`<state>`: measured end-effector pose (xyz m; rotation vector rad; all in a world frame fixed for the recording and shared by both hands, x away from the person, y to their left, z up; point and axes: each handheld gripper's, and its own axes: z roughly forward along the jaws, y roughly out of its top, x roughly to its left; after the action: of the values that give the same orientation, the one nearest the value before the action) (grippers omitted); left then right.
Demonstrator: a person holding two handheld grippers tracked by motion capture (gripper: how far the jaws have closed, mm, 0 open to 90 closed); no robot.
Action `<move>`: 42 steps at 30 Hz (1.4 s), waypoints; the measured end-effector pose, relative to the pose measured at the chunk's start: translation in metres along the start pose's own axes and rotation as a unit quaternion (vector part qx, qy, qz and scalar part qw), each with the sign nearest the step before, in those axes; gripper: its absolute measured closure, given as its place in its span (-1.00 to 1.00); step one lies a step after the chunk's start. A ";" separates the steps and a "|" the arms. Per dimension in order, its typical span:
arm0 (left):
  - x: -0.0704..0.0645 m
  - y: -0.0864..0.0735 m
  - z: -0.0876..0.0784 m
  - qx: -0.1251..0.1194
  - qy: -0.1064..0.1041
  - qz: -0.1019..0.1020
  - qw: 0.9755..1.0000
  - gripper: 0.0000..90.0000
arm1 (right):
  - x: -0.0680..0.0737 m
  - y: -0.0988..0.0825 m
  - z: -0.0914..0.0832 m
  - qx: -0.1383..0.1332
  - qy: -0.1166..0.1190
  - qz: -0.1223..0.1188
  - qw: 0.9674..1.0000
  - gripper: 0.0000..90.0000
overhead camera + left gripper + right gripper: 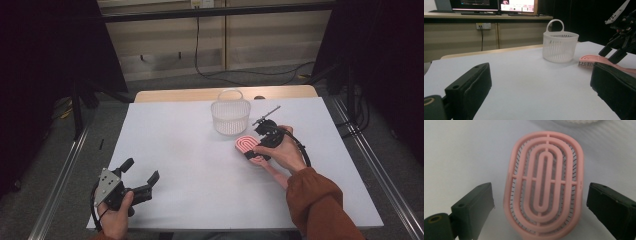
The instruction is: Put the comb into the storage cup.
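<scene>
A pink hairbrush (246, 144) lies bristles down on the white table (190, 150), its handle running toward the person's right hand. My right gripper (256, 148) hovers over it, open, and its own view has the jaws straddling the oval brush head (545, 185) without touching. A white slatted basket (230, 115) with a hoop handle stands just behind the brush. My left gripper (142, 172) rests open near the front left edge with nothing between its jaws. From the left gripper view I see the basket (560, 45), the brush (590, 61) and the other gripper (615, 50).
Bare white tabletop spreads between the two grippers. A wooden strip (175, 94) runs along the table's far edge. Metal rails (65, 165) flank the table, and cables (240, 75) lie on the floor behind.
</scene>
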<state>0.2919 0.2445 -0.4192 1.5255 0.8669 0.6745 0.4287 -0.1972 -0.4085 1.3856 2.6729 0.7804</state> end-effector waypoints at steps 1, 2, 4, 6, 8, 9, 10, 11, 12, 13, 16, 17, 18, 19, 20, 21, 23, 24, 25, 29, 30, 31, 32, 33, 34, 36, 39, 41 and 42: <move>0.000 0.000 0.000 0.000 0.000 0.001 1.000 -0.92 | 0.000 0.000 0.001 0.005 -0.001 -0.001 1.000 -0.88; 0.000 0.000 0.000 0.000 0.000 0.001 1.000 -0.92 | -0.001 0.000 0.002 0.008 0.000 0.000 1.000 -0.88; 0.000 0.000 0.000 0.001 -0.001 0.000 1.000 -0.92 | -0.002 0.000 0.005 0.013 -0.003 0.004 1.000 -0.88; 0.000 0.000 0.001 0.001 -0.002 0.000 1.000 -0.92 | -0.002 0.001 0.007 0.019 -0.003 0.006 1.000 -0.88; 0.000 0.000 0.001 0.003 -0.002 0.002 1.000 -0.92 | -0.001 0.002 0.008 0.023 -0.005 0.010 1.000 -0.88; 0.000 0.000 0.001 0.001 -0.002 0.001 1.000 -0.92 | -0.001 0.002 0.009 0.026 -0.004 0.010 1.000 -0.88; 0.000 0.000 0.000 0.000 -0.002 0.001 1.000 -0.92 | 0.000 0.003 0.009 0.028 -0.005 0.009 1.000 -0.88; 0.000 0.000 0.000 0.001 -0.002 0.001 1.000 -0.92 | 0.001 0.003 0.010 0.030 -0.005 0.007 1.000 -0.88; 0.000 0.000 0.000 0.000 -0.001 0.001 1.000 -0.92 | 0.001 0.004 0.011 0.031 -0.006 0.005 1.000 -0.87; 0.000 0.000 0.000 -0.001 -0.001 0.000 1.000 -0.92 | 0.002 0.004 0.012 0.034 -0.006 0.005 0.999 -0.87; 0.000 0.000 0.000 0.000 -0.002 0.001 1.000 -0.92 | 0.002 0.005 0.016 0.041 -0.011 0.010 0.999 -0.86; 0.000 0.000 0.000 0.000 -0.002 0.002 1.000 -0.92 | 0.002 0.006 0.018 0.042 -0.007 0.011 0.999 -0.85; 0.000 0.000 0.000 0.001 -0.003 0.006 1.000 -0.92 | 0.002 0.006 0.019 0.040 -0.006 0.010 0.999 -0.85; 0.000 0.000 0.000 0.000 -0.003 0.004 1.000 -0.92 | 0.003 0.006 0.020 0.040 -0.005 0.010 0.999 -0.85; 0.001 0.001 0.000 0.001 -0.002 0.008 1.000 -0.92 | 0.004 0.006 0.021 0.041 -0.005 0.008 0.999 -0.85; 0.001 0.000 0.000 0.001 -0.001 0.008 1.000 -0.92 | 0.004 0.006 0.022 0.043 -0.008 0.008 0.999 -0.83; 0.001 0.000 0.000 0.001 -0.001 0.005 1.000 -0.92 | 0.004 0.006 0.024 0.046 -0.012 0.009 0.999 -0.79; 0.001 0.000 -0.001 0.000 0.000 0.004 1.000 -0.92 | 0.004 0.007 0.024 0.049 -0.013 0.011 0.999 -0.79; 0.000 0.000 0.000 0.000 0.000 0.004 1.000 -0.92 | 0.005 0.007 0.025 0.051 -0.013 0.010 0.999 -0.79; 0.001 0.000 0.000 0.001 0.001 0.004 1.000 -0.92 | 0.007 0.008 0.027 0.055 -0.021 0.011 0.998 -0.69; 0.001 0.000 -0.001 0.000 0.001 0.003 1.000 -0.92 | 0.007 0.008 0.027 0.055 -0.021 0.012 0.998 -0.66; 0.001 0.000 -0.001 0.000 0.001 0.005 1.000 -0.92 | 0.007 0.008 0.027 0.057 -0.021 0.013 0.998 -0.65; 0.001 0.000 -0.001 -0.002 0.001 0.003 1.000 -0.92 | 0.007 0.008 0.027 0.058 -0.022 0.013 0.998 -0.65; 0.001 0.000 -0.001 -0.001 0.001 0.004 1.000 -0.92 | 0.007 0.008 0.028 0.060 -0.023 0.013 0.998 -0.64; 0.001 0.000 -0.001 -0.001 0.001 0.004 1.000 -0.92 | 0.007 0.008 0.028 0.063 -0.025 0.016 0.998 -0.63; 0.001 0.000 -0.001 -0.001 0.001 0.005 1.000 -0.92 | 0.007 0.008 0.028 0.067 -0.027 0.016 0.997 -0.63; 0.001 0.000 -0.001 -0.001 0.001 0.004 1.000 -0.92 | 0.008 0.008 0.027 0.067 -0.031 0.017 0.997 -0.66; 0.001 0.000 -0.001 0.000 0.001 0.004 1.000 -0.92 | 0.009 0.008 0.026 0.063 -0.033 0.015 0.997 -0.66; 0.001 0.000 0.000 0.001 0.001 0.003 1.000 -0.92 | 0.010 0.008 0.026 0.063 -0.034 0.016 0.997 -0.63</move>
<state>0.2921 0.2457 -0.4191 1.5296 0.8643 0.6807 0.4356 -0.1749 -0.4260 1.4580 2.6951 0.5645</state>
